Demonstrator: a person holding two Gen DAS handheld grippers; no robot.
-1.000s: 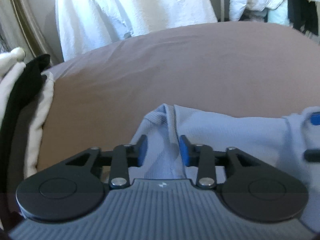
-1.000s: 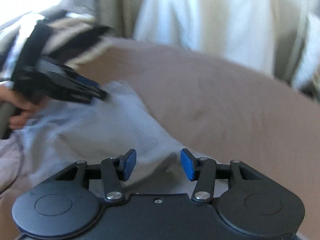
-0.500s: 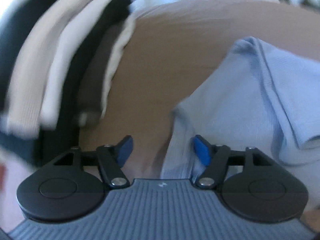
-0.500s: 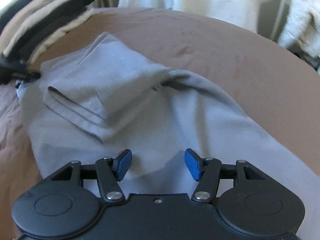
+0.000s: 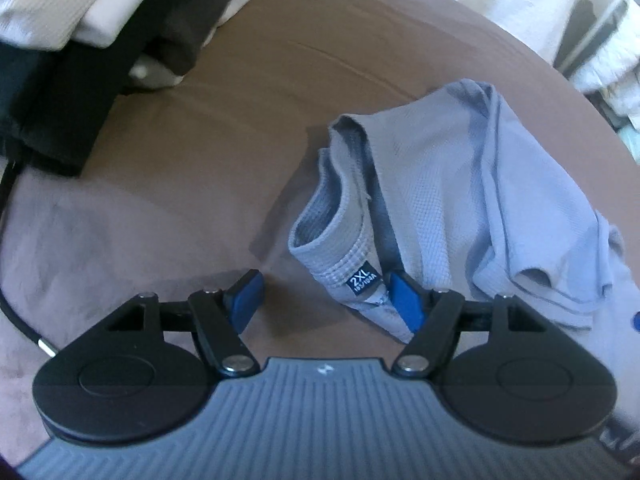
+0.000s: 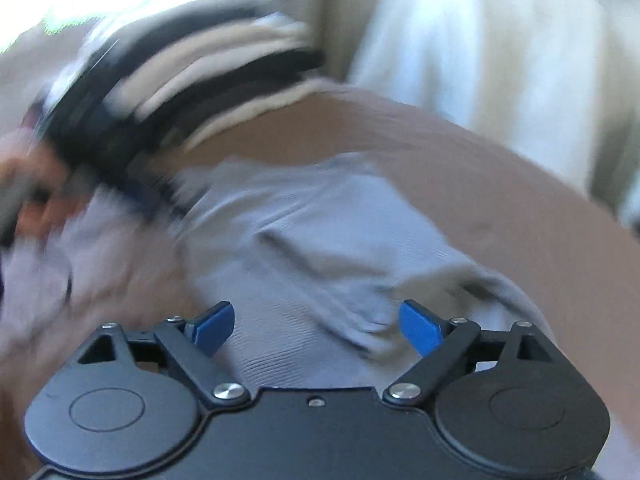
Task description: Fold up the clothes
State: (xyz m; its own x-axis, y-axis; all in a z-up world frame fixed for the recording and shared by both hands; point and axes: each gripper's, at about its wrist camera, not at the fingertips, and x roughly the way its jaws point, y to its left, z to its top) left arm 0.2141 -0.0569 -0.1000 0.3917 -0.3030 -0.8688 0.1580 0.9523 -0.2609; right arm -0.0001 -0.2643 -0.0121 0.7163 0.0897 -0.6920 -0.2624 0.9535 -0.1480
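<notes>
A light blue shirt (image 5: 460, 184) lies crumpled on the brown bed cover (image 5: 200, 128). Its collar with a "2XL" tag (image 5: 362, 282) sits just inside the right finger of my left gripper (image 5: 326, 298), which is open and holds nothing. In the blurred right wrist view the same shirt (image 6: 312, 240) spreads in front of my right gripper (image 6: 316, 324), which is open wide and empty above the cloth. The left gripper and the hand holding it (image 6: 52, 184) show blurred at that view's left edge.
A stack of folded black, white and beige clothes (image 5: 88, 20) lies at the bed's far left, also in the right wrist view (image 6: 192, 72). White cloth (image 6: 472, 60) hangs behind the bed. A black cable (image 5: 16, 312) runs at the left edge.
The left gripper has opened wider and swung over the shirt's collar with the tag. The right gripper has opened wider and moved fast, now facing the stack; its view is blurred.
</notes>
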